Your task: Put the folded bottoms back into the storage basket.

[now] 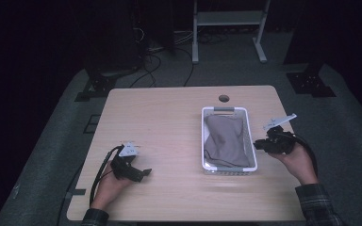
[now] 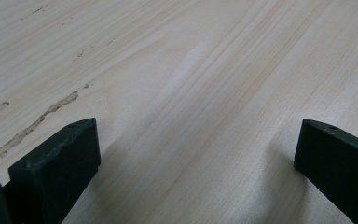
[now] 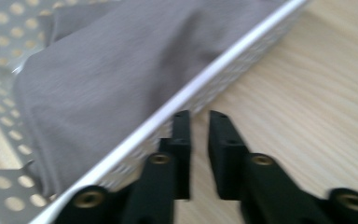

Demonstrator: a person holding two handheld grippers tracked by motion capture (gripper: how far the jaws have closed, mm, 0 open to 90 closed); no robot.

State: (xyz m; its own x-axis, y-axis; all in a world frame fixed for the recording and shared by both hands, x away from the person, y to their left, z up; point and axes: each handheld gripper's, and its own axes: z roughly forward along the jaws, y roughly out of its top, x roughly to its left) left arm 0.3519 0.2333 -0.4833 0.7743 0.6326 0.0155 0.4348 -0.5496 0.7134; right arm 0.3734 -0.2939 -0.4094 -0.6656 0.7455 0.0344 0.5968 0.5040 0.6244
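A white perforated basket (image 1: 224, 109) stands on the right half of the wooden table (image 1: 169, 122), and a grey cloth (image 1: 226, 136) lies folded inside it. My right gripper (image 1: 258, 144) hovers just outside the basket's right wall, pointing at it. In the right gripper view its jaws (image 3: 200, 114) stand a narrow gap apart with nothing between them, close to the basket's rim (image 3: 205, 79) and beside the cloth (image 3: 112, 79). My left gripper (image 1: 143, 173) rests low over the table's front left. Its jaws (image 2: 198, 128) are spread wide over bare wood.
A round cable hole (image 1: 224, 98) sits near the table's far edge behind the basket. A metal stand (image 1: 228, 19) and loose cables (image 1: 146, 61) lie on the dark floor beyond the table. The person's forearms come in from the front edge.
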